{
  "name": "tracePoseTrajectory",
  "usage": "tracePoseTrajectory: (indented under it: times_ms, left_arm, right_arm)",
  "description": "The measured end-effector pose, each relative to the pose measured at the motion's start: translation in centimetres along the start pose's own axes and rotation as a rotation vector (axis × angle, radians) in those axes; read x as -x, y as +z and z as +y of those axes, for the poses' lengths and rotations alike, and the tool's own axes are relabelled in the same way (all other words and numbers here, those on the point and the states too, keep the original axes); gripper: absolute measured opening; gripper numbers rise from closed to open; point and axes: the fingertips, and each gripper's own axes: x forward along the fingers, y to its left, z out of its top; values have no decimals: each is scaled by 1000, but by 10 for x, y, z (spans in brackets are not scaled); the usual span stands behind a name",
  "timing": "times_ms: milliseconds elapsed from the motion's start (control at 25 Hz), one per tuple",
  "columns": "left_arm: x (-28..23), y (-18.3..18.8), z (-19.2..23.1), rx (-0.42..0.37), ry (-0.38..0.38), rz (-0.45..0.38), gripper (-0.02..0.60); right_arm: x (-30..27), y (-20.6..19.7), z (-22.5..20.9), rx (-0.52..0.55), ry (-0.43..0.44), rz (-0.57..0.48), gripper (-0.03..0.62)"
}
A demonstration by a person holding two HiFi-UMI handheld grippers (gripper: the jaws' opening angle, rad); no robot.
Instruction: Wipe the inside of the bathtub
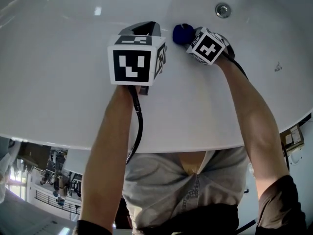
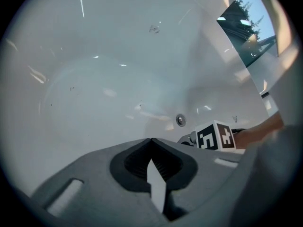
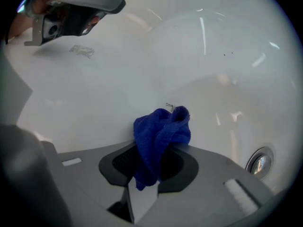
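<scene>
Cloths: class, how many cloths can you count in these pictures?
1. The blue cloth is clamped in the right claw, against the bathtub wall near the drain. The left claw is shut and empty. None seems hidden.

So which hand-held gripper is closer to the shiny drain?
Right. The right hand-held gripper, holding the blue cloth, is just below-left of the drain; the left hand-held gripper sits farther left.
</scene>
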Motion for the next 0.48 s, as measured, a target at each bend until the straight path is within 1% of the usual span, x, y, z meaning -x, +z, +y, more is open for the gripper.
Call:
tracePoseTrajectory:
  times_ms: [120, 320, 480]
  left_arm:
    - [-1, -1, -1, -5, -4, 0, 5]
    - [-1, 0, -2, -5, -1, -5, 5]
    - [2, 3, -4, -6, -2, -10, 5]
  right_arm:
    - [-2, -2, 2, -19, 31, 28, 100]
    - [0, -3, 15, 44, 72, 84, 95]
    - [8, 1, 26, 36, 130, 94, 94]
